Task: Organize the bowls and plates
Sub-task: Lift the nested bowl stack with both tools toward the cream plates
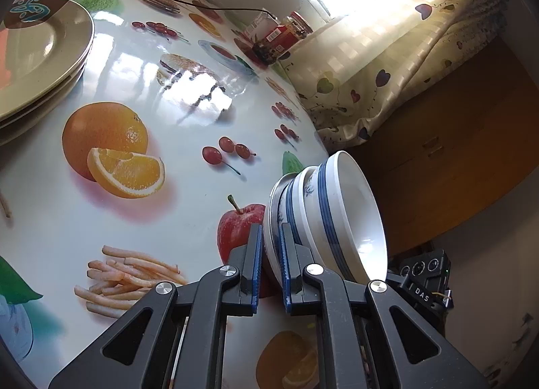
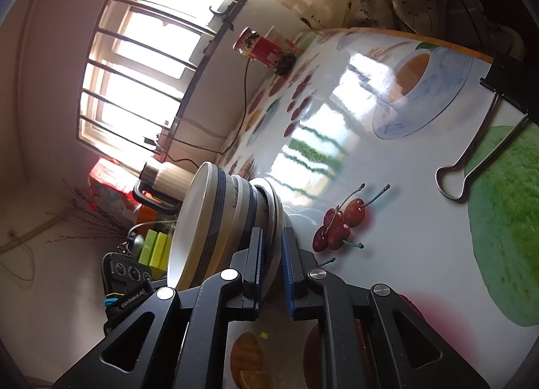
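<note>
Holding the bowl stack (image 1: 323, 214) low centre: left gripper (image 1: 269, 267) and right gripper (image 2: 272, 271) both pinch its bottom rim. Plates (image 1: 40, 52) already piled upper left; the bowl stack is still to be set down.

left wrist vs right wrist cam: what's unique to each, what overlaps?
Left wrist only: stack of tan plates at the table's far left, and a cupboard under a heart-print cloth.

Right wrist only: barred window, binder clip at the table edge, a mug and green boxes beyond the bowls.

Both: the blue-banded bowl stack on a plate, whose rim the left gripper and right gripper each pinch from opposite sides; the fruit-print tablecloth; the red-labelled jar.
</note>
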Demonstrator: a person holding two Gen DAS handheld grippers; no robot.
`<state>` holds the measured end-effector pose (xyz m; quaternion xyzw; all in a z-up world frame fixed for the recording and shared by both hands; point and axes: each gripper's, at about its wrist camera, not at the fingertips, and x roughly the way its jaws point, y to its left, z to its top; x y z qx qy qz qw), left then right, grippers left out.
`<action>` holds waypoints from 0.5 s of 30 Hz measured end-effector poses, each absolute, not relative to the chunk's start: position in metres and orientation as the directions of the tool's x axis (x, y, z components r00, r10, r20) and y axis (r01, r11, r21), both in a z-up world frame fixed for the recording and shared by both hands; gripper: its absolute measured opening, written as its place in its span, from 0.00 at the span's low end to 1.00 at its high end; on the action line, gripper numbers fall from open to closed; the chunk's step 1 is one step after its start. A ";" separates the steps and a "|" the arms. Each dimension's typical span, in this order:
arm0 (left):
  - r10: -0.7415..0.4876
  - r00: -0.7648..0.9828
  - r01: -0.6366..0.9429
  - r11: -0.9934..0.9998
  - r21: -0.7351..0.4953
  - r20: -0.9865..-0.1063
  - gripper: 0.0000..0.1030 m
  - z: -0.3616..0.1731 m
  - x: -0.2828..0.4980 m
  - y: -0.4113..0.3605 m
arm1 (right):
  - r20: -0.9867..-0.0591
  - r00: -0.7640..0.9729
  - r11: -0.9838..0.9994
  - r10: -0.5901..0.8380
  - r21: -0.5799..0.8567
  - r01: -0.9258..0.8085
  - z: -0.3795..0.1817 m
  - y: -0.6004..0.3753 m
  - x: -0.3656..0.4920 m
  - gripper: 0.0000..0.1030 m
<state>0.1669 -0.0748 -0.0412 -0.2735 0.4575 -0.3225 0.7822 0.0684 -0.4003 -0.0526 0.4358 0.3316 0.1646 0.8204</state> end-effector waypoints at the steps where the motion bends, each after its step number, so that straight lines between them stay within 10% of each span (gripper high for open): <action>1: -0.755 0.374 0.258 0.642 -0.722 -0.538 0.07 -0.040 0.167 -0.076 | -0.397 0.726 0.565 0.562 0.825 0.014 -0.053 -0.401 0.069 0.11; 15: -0.703 0.409 0.310 0.707 -0.635 -0.582 0.03 -0.031 0.161 -0.084 | -0.400 0.724 0.573 0.562 0.820 0.008 -0.050 -0.399 0.071 0.11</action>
